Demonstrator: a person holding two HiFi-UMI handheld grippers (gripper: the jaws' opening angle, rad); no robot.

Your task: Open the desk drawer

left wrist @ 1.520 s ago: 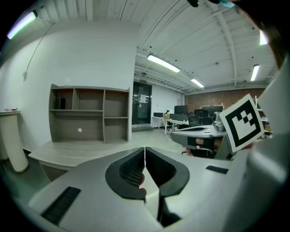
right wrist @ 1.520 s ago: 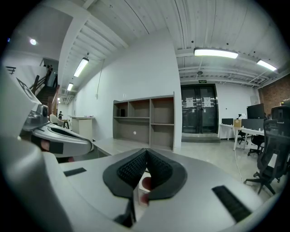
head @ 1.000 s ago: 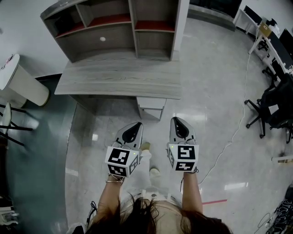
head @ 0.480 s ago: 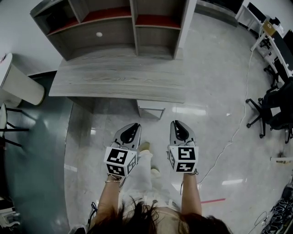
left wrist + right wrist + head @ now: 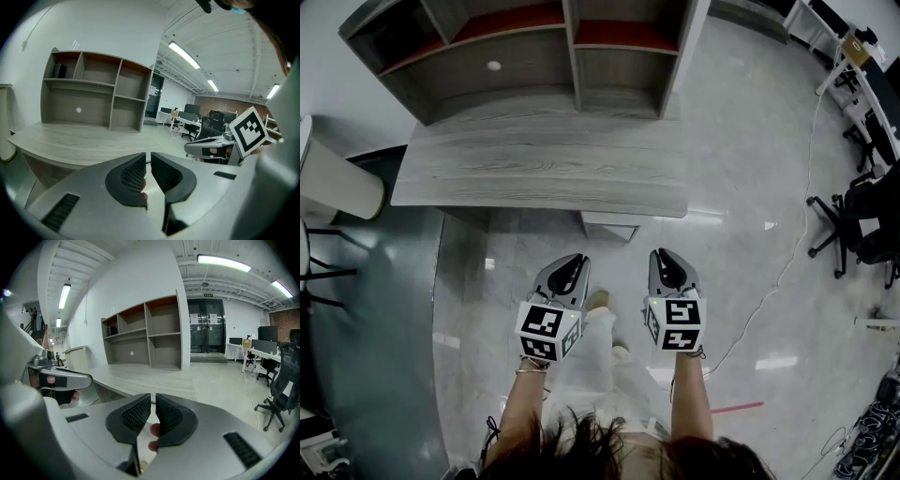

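Note:
A grey wood desk (image 5: 534, 169) with an open-shelf hutch (image 5: 572, 47) stands ahead of me. Under its front edge, right of centre, only the top of the drawer unit (image 5: 610, 223) shows; the drawer front is hidden by the desktop. My left gripper (image 5: 574, 260) and right gripper (image 5: 662, 254) hang side by side over the floor, short of the desk and touching nothing. In the left gripper view the left gripper (image 5: 148, 161) is shut with nothing between its pads. The right gripper (image 5: 153, 404) is likewise shut and empty, with the desk (image 5: 140, 376) beyond it.
A white cylindrical stand (image 5: 337, 183) sits at the desk's left end, beside a dark green floor area (image 5: 366, 309) with black chair legs (image 5: 323, 272). Office chairs (image 5: 862, 225) and a white cable (image 5: 787, 262) lie to the right. My feet (image 5: 598, 302) are between the grippers.
The desk has come nearer and lower in the head view, and its top now covers more of the drawer unit. Both grippers stay shut, side by side.

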